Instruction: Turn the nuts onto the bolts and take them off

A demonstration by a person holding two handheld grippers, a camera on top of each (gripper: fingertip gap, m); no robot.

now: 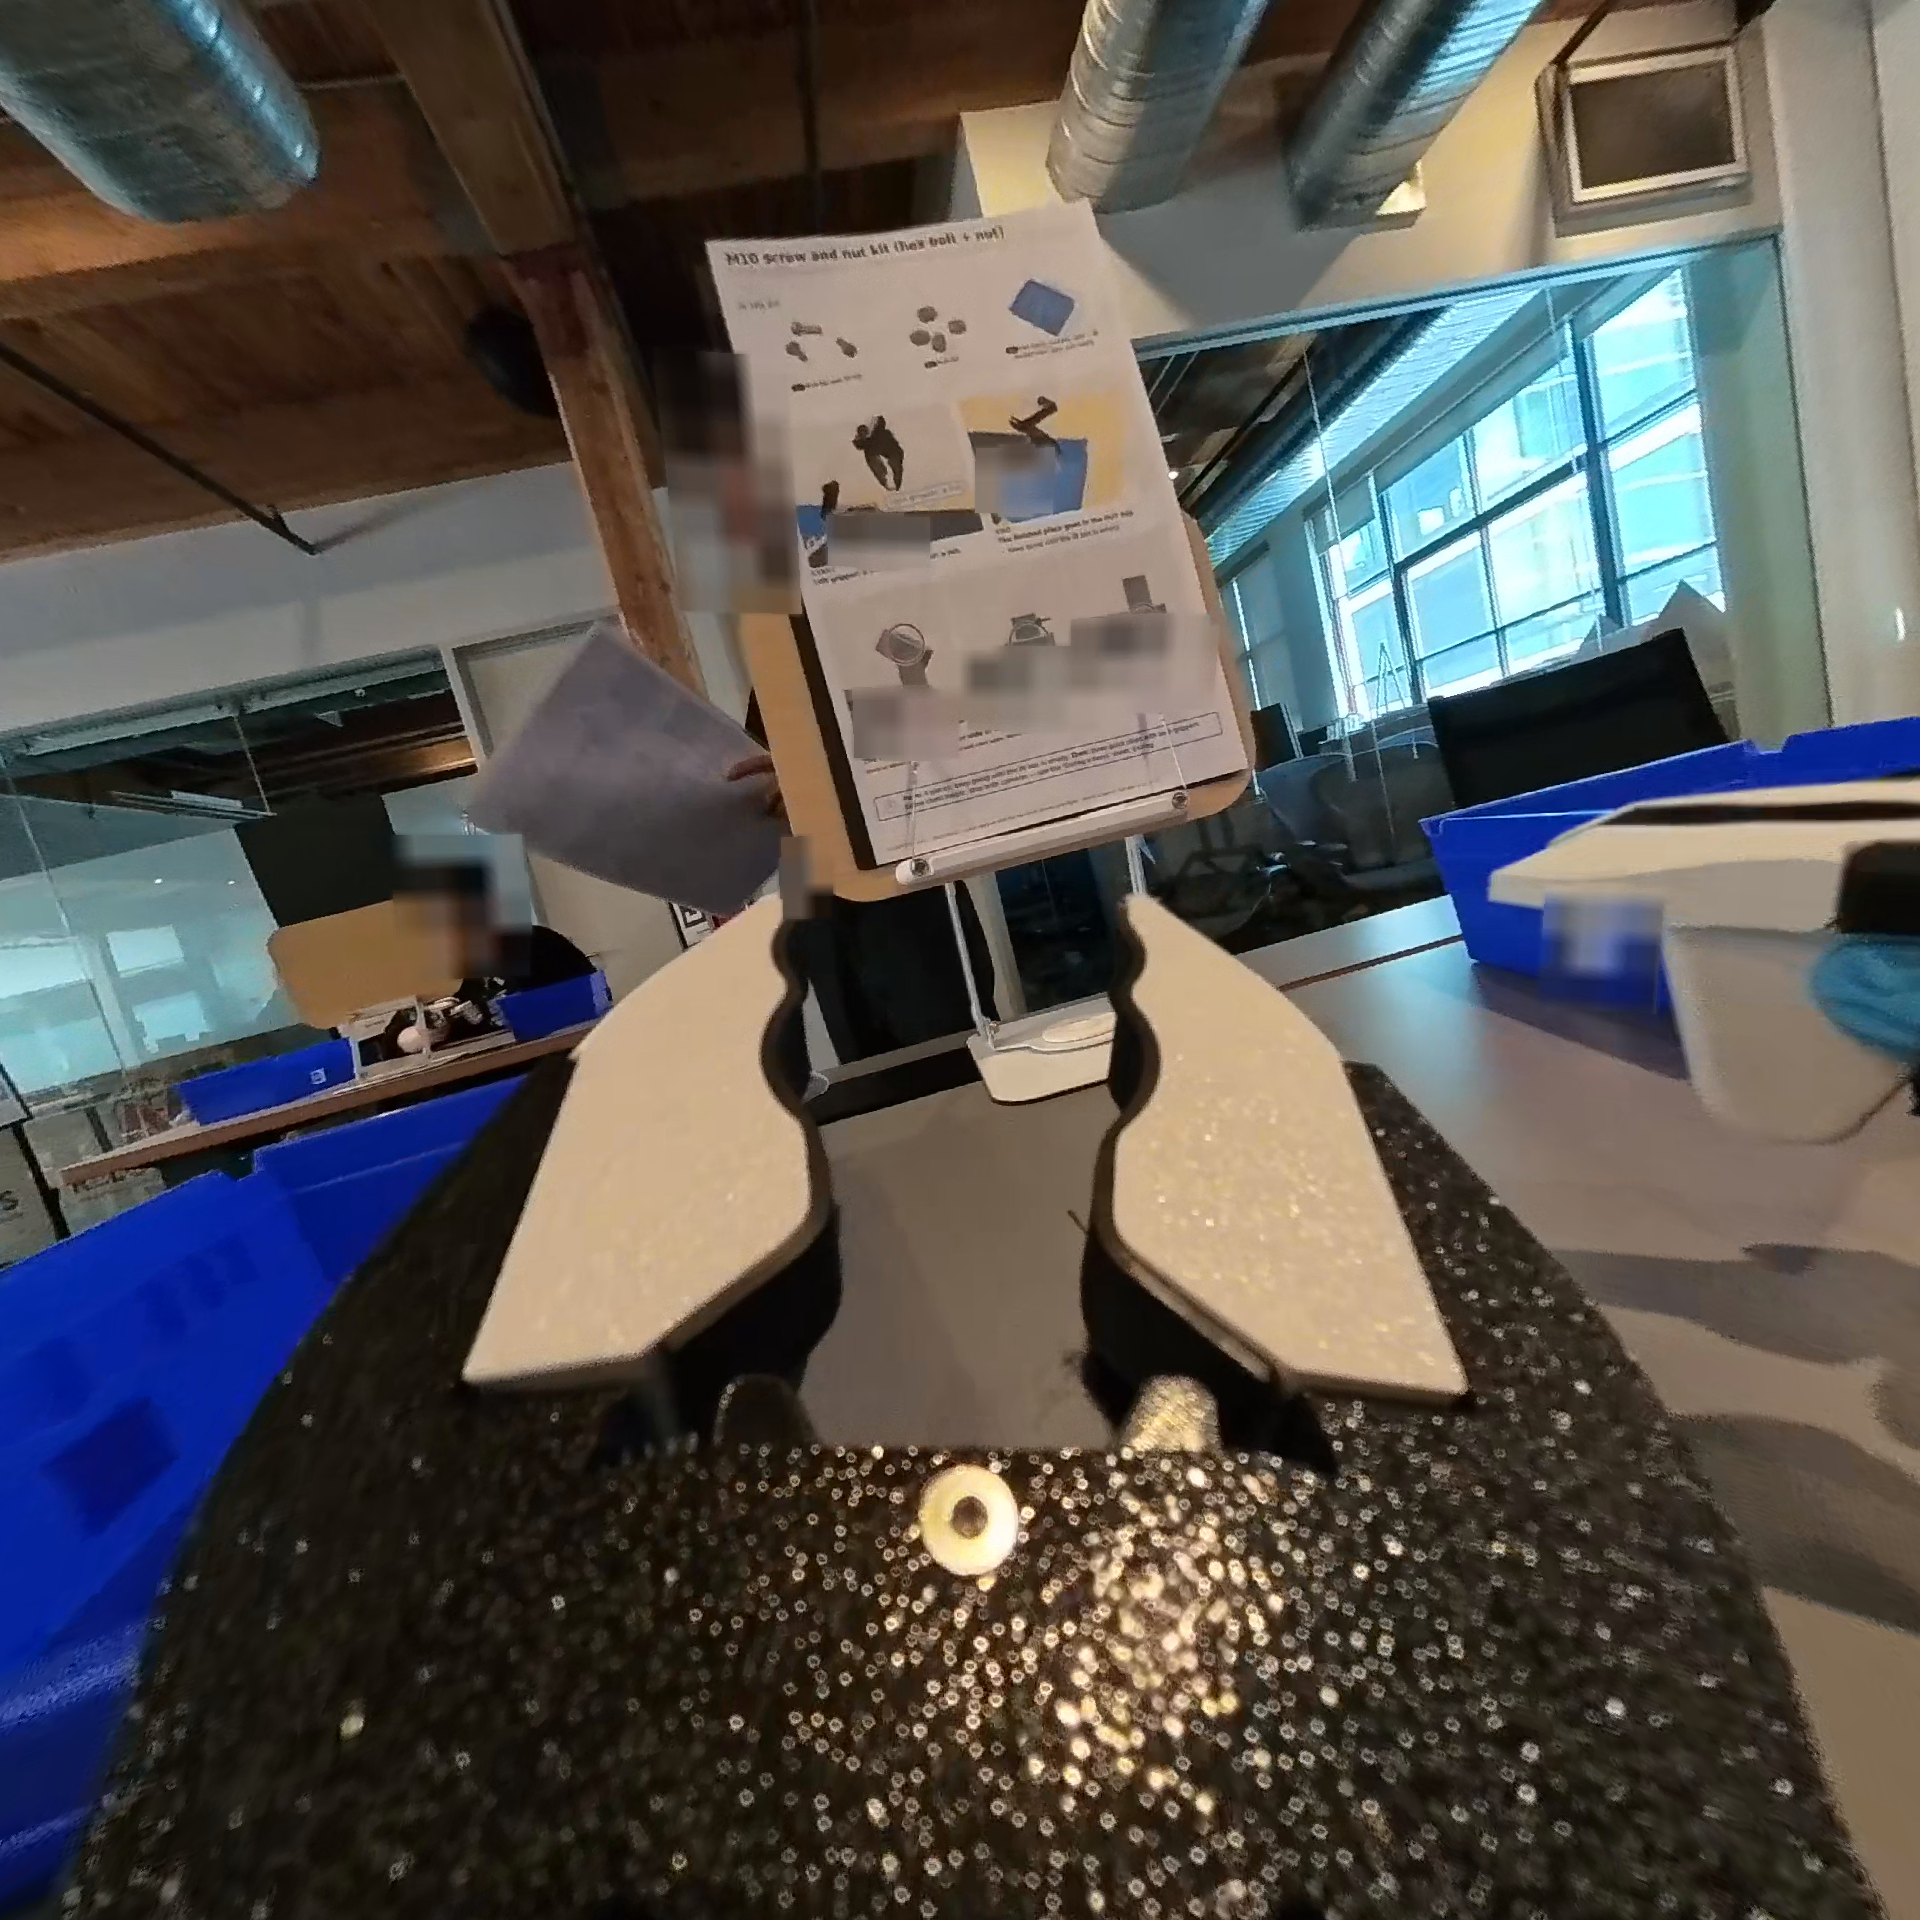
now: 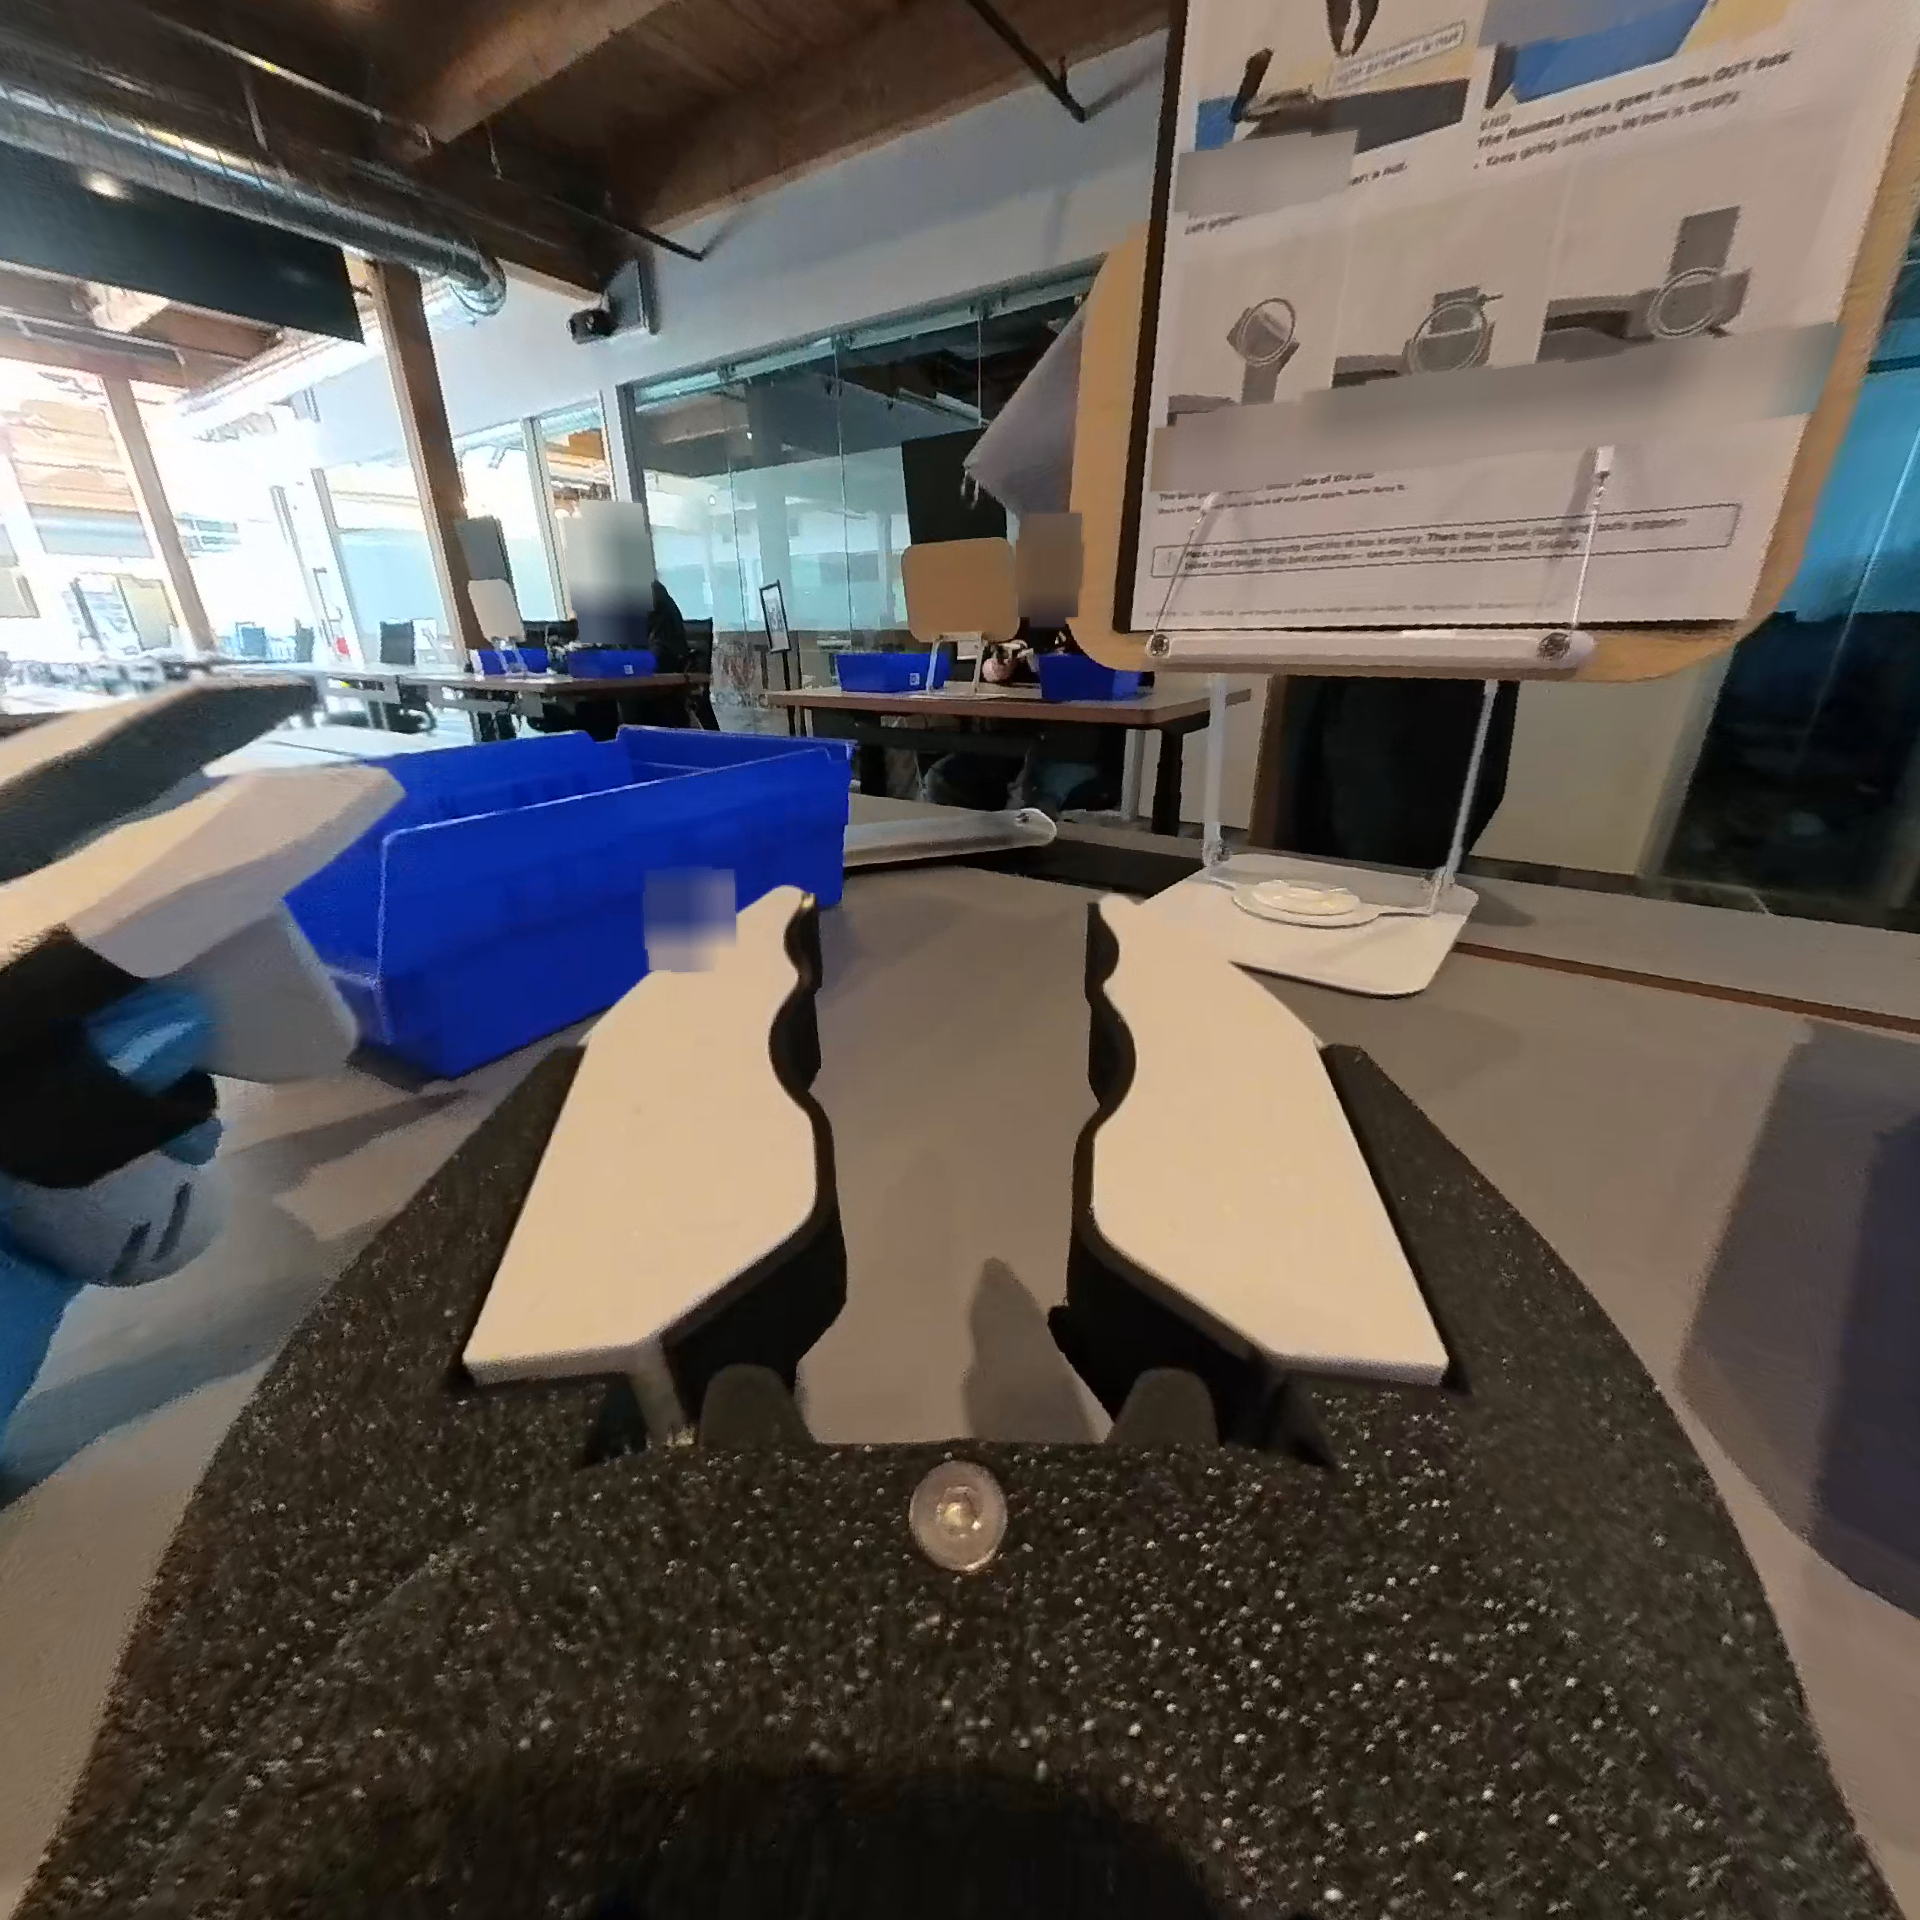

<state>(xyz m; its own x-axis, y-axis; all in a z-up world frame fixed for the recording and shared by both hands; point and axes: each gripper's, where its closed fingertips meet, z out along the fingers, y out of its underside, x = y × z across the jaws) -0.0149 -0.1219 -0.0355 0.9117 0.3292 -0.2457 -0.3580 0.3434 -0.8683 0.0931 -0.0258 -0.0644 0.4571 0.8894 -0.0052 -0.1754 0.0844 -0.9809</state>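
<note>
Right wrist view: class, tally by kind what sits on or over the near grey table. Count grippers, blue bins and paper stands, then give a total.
Grippers: 2 (right gripper, left gripper)
Blue bin: 1
Paper stand: 1
Total: 4

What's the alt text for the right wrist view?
The right tool is open and empty, held over a grey table, with no nuts or bolts in sight. A blue bin sits ahead to the left, and an instruction sheet on a stand ahead to the right. The left tool, held by a gloved hand, enters from the left edge.
</note>
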